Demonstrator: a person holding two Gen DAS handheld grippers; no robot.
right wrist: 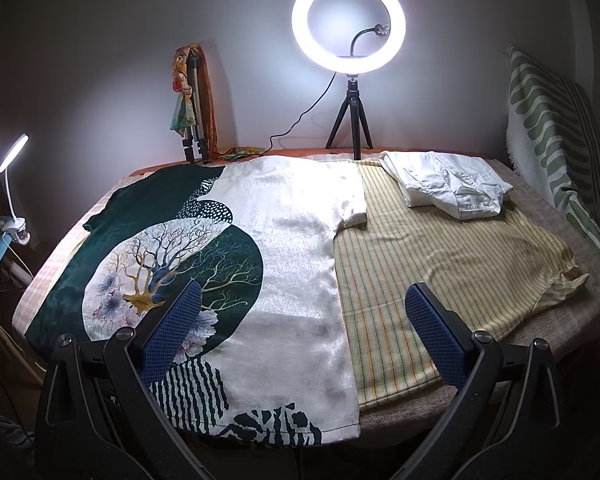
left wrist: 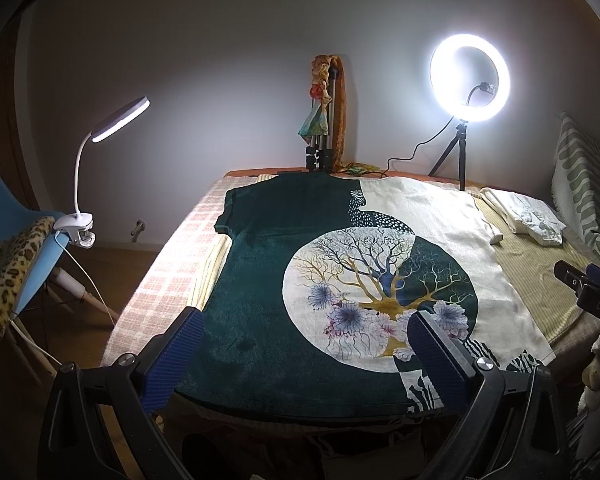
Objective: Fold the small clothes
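Note:
A dark green and cream T-shirt with a tree print [left wrist: 340,264] lies flat and spread out on the table, hem toward me; it also shows in the right wrist view [right wrist: 292,248]. It lies over a yellow striped garment [right wrist: 440,272]. A folded white garment [right wrist: 452,188] sits at the back right. My left gripper [left wrist: 304,320] is open and empty, above the shirt's near hem. My right gripper [right wrist: 300,292] is open and empty, above the shirt's right edge and the striped garment. The right gripper's body also shows at the left wrist view's right edge [left wrist: 588,284].
A lit ring light on a small tripod [right wrist: 348,36] stands at the table's back. A folded tripod draped with scarves [right wrist: 192,104] stands at the back left. A clip lamp [left wrist: 100,160] is clamped to a blue chair [left wrist: 32,256] at left. A green patterned cushion [right wrist: 556,136] leans at right.

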